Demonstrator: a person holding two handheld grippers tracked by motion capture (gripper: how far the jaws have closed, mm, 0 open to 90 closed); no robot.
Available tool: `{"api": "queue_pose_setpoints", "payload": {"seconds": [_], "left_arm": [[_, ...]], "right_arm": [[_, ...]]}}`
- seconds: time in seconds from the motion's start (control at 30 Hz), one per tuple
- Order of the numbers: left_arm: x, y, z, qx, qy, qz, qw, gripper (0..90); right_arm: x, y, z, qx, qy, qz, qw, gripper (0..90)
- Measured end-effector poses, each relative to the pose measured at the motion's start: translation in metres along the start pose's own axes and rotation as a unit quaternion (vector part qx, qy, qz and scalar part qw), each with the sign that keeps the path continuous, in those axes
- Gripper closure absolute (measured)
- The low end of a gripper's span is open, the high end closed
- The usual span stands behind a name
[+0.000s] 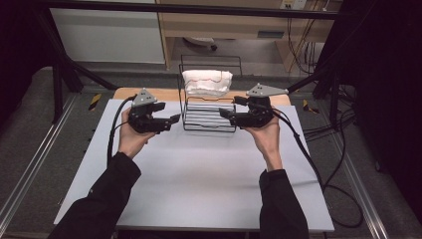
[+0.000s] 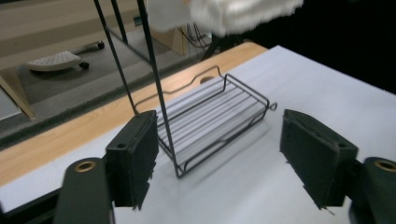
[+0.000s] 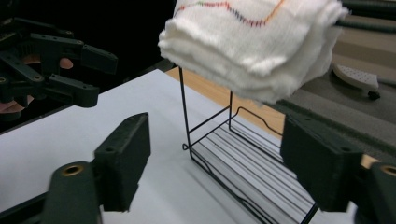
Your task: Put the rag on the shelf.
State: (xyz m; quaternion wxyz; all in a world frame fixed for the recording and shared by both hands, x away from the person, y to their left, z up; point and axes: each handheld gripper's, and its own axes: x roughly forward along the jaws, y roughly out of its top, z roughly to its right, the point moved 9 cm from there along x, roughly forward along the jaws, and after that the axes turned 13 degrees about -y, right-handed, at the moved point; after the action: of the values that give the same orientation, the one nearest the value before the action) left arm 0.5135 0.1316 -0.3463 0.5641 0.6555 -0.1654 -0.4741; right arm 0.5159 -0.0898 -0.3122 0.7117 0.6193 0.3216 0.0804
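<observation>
Currently both grippers sit at the far middle of the table, one on each side of the wire rack. The left gripper and the right gripper both have jaws spread wide and hold nothing. In the left gripper view the rack's base tray lies between and beyond the jaws; in the right gripper view the same holds, with the towel above.

Judged step: approach, before any grasp. Both grippers point inward at the rack from opposite sides, near it but not touching.

Location of towel: it rests on the rack's top rail, folded over it, well above the base tray, at the far edge of the table.

Appearance of towel: white, thick, fluffy weave, folded in several layers; a thin wavy multicoloured stitched line runs across its upper face. The lower folds hang a little past the rail and look soft and loose.

Next move, as a judgement: the grippers would need to rise to towel height, since the jaws are now level with the lower part of the rack. The close should take the layered edge, not the wire. A pinch on a single layer could let the fold open.
</observation>
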Motion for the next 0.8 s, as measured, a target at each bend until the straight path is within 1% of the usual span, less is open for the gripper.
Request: {"api": "queue_pose_setpoints", "payload": {"seconds": [0.1, 0.17, 0.2, 0.27, 0.3, 0.37, 0.47, 0.67, 0.8], "left_arm": [[-0.005, -0.015, 0.0, -0.008, -0.005, -0.001, 1.0, 20.5], [-0.008, -0.023, 0.0, -0.007, -0.002, -0.006, 1.0, 16.4], [-0.009, -0.027, 0.0, -0.008, -0.003, -0.007, 0.9999, 15.2], [-0.012, -0.032, 0.001, -0.006, -0.003, -0.012, 0.9999, 12.2], [-0.015, -0.036, 0.002, -0.006, -0.003, -0.011, 0.9999, 11.4], [-0.02, -0.041, 0.004, -0.007, -0.006, -0.012, 0.9999, 10.9], [-0.026, -0.05, 0.007, -0.008, -0.006, -0.012, 0.9999, 9.6], [-0.037, -0.073, 0.009, -0.007, -0.003, -0.018, 0.9998, 9.3], [-0.043, -0.089, 0.011, -0.014, -0.003, -0.019, 0.9997, 9.3]], "right_arm": [[-0.003, -0.009, 0.0, 0.005, 0.004, -0.003, 1.0, 16.5], [-0.005, -0.015, 0.0, 0.002, 0.005, -0.007, 1.0, 12.5], [-0.006, -0.02, 0.001, -0.002, 0.003, -0.013, 0.9999, 11.0], [-0.008, -0.028, 0.0, 0.001, 0.006, -0.02, 0.9998, 8.3], [-0.008, -0.03, 0.0, 0.002, 0.008, -0.019, 0.9998, 7.2], [-0.011, -0.038, -0.001, 0.005, 0.013, -0.022, 0.9996, 5.5], [-0.015, -0.051, 0.0, 0.01, 0.015, -0.03, 0.9994, 2.6], [-0.026, -0.075, 0.003, 0.021, 0.022, -0.032, 0.999, 0.5], [-0.034, -0.091, 0.006, 0.021, 0.027, -0.038, 0.9987, 0.3]]}}
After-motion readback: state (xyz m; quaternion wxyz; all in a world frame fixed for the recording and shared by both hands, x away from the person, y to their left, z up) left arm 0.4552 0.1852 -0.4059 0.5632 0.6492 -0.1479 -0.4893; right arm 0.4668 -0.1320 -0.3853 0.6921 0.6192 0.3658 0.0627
